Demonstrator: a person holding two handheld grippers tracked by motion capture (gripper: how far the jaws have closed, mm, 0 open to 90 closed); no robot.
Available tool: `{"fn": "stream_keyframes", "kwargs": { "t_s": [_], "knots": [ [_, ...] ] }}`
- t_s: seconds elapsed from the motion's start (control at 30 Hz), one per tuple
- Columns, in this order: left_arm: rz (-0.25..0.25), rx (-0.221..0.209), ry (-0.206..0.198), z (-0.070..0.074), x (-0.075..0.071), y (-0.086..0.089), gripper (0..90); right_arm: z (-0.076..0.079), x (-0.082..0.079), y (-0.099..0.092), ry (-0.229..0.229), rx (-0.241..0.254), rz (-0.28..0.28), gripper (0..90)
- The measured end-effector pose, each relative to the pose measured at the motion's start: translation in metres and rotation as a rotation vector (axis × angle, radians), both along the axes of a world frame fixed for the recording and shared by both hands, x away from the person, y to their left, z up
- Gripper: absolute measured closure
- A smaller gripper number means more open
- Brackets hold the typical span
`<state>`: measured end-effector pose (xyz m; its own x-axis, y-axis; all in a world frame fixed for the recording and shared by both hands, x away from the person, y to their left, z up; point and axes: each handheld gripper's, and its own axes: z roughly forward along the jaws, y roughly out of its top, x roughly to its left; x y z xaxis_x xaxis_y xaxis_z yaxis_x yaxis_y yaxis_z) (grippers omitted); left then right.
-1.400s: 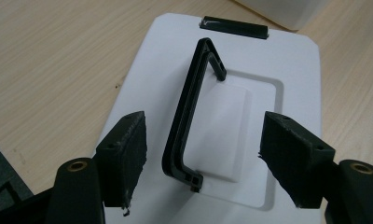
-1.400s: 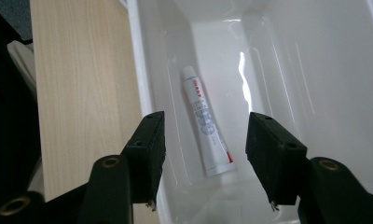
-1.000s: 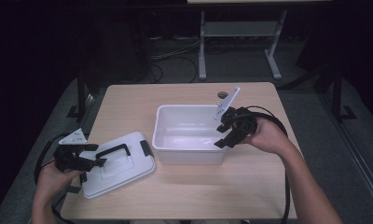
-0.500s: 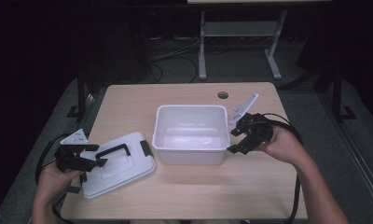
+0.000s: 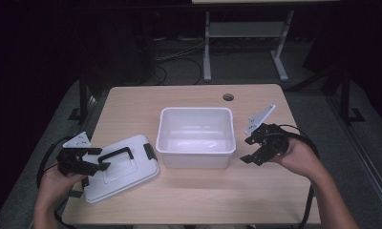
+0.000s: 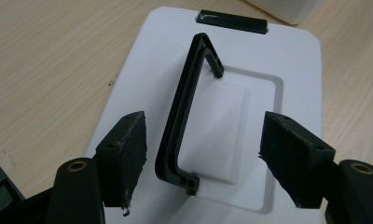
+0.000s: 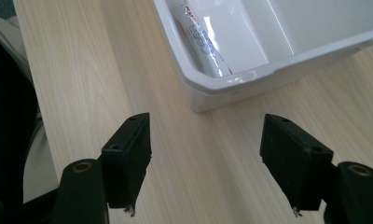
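Your left gripper (image 6: pixel 201 154) straddles the lid's handle (image 6: pixel 187 116), apart; your right gripper (image 5: pixel 254 149), just opening, empty, sits at the bin's (image 5: pixel 195 155) 3 o'clock.

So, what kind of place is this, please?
Probably a lab or recording room, not a home: a lone wooden table on grey floor, loose cables and a metal stand behind, hand-held left gripper and right gripper.
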<state>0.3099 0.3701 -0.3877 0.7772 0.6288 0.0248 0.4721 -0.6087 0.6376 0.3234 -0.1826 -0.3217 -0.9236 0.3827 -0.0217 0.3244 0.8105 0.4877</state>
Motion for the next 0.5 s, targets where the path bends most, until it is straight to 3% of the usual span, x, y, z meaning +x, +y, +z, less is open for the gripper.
{"fn": "stream_keyframes", "kwargs": {
  "t_s": [0.5],
  "knots": [
    [-0.001, 0.006, 0.003, 0.0, 0.0, 0.001, 30.7, -0.029, -0.013, -0.012, 0.003, 0.03, -0.031, 30.9]
  ]
}}
